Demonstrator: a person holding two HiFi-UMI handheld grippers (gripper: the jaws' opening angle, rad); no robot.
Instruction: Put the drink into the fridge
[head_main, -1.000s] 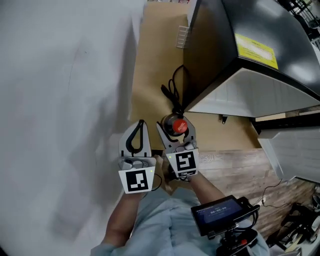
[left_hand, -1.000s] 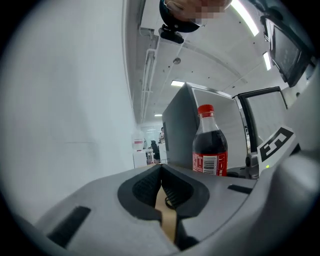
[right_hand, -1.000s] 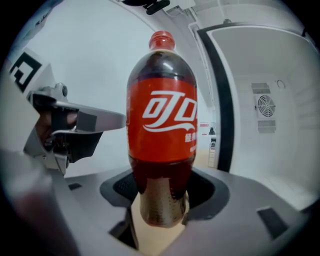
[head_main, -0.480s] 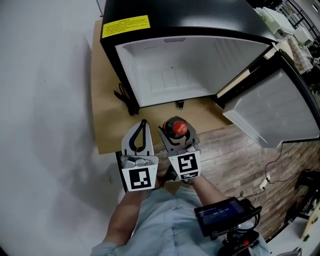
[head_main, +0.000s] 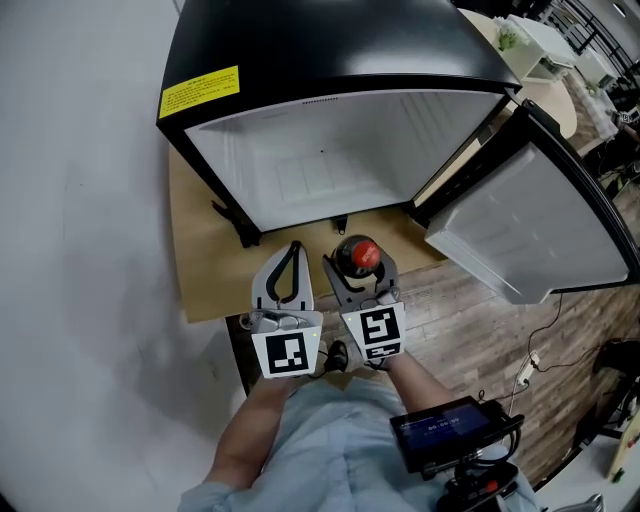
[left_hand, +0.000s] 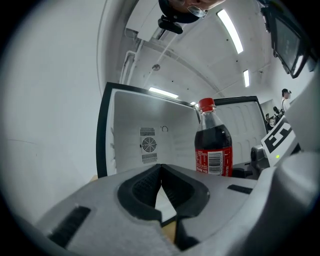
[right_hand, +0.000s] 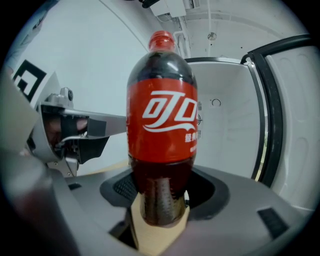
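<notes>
Nearest me: light blue sleeves and a small screen (head_main: 448, 428) at the chest. Right claw (head_main: 358, 262) is clamped on the drink, a cola bottle (head_main: 361, 254) with a red cap and red label. In the right gripper view the pads grip the dark lower body below the label, bottle upright, base hanging free under the jaws. The low grip makes sense to me: it leaves the neck and cap clear, and the base can go down first. Left claw (head_main: 292, 250) is closed on nothing, tips touching, held just beside the right one. I judge it is parked there because the door is already open and it has no job. So the drink is in the air in front of the fridge, not yet inside.

Beyond the claws: 1 brown board (head_main: 200, 275) on the floor, with the fridge (head_main: 330, 45) standing on it. Black shell, yellow sticker (head_main: 200, 92) at the top edge. The inside is white and I see nothing in it except a round fan grille (left_hand: 149, 145) on the back wall. Door (head_main: 530, 215) is open wide to the right, white liner showing, well out of the path. Next move, my guess: forward and down into the fridge, watching the cap under the top edge.

Room: wood-plank floor (head_main: 480, 330) on the right, plain white wall (head_main: 80, 200) on the left, strip lights (left_hand: 231, 31) on the ceiling. Clutter at far right is too small to tell.
</notes>
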